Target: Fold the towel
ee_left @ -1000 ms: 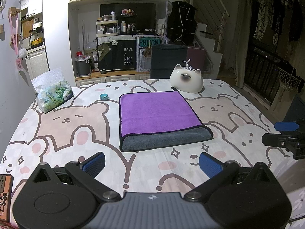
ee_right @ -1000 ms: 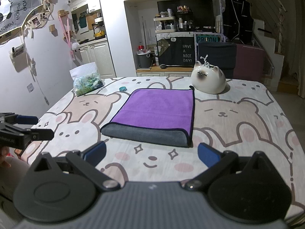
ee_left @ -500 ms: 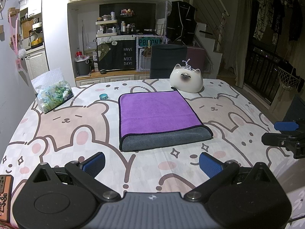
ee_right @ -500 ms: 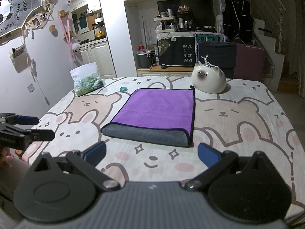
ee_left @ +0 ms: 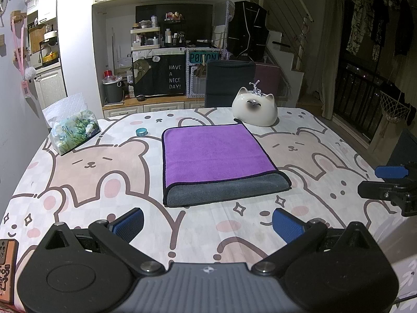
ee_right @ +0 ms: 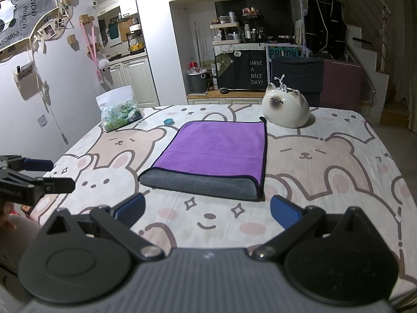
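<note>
Towel [ee_left: 219, 161] lay folded mid-table [ee_left: 312, 156], purple over grey. Left gripper [ee_left: 207, 221] and right gripper [ee_right: 206, 210] hovered before it, fingers wide, empty. Tissue pack [ee_left: 74, 133] held tissues.

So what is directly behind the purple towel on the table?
Behind the purple towel stands a white cat-shaped ornament, near its far right corner. The small gap between them is unclear. A teal ring lies off its far left corner.

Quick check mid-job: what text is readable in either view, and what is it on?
"HAVE A NICE DAY!": black cloth panel on the cabinet.
"Hi": speech bubble above the bear.
"PANDA": wall poster.
Teal sign: partly hidden, unclear.
Shelf bottles: too small.
</note>
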### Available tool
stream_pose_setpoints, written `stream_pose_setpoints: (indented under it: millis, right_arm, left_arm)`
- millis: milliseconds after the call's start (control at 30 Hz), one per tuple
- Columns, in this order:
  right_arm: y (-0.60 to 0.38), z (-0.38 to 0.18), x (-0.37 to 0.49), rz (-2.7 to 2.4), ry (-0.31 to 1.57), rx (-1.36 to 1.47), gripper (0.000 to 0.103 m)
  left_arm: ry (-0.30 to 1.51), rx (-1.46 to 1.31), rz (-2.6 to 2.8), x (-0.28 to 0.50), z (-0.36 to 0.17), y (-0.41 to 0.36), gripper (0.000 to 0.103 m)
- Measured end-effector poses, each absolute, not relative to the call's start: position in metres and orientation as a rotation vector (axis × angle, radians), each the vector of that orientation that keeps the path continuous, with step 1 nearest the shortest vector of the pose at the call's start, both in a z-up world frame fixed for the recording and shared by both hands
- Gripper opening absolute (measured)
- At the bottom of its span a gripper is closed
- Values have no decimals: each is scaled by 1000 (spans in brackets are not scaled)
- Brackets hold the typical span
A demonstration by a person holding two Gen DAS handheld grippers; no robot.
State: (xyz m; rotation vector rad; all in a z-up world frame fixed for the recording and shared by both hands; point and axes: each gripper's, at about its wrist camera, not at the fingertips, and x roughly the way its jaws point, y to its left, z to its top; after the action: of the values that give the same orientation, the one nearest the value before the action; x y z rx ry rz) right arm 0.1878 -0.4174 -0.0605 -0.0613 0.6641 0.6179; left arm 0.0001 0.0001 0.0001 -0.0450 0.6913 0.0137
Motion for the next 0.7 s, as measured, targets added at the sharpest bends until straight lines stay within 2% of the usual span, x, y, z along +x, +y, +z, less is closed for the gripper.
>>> stream_pose_setpoints:
  millis: [700]
  right_arm:
    - [-415, -55, 191, 645, 655, -62, 103]
  left_arm:
    - [687, -35, 1, 12, 3, -8, 103]
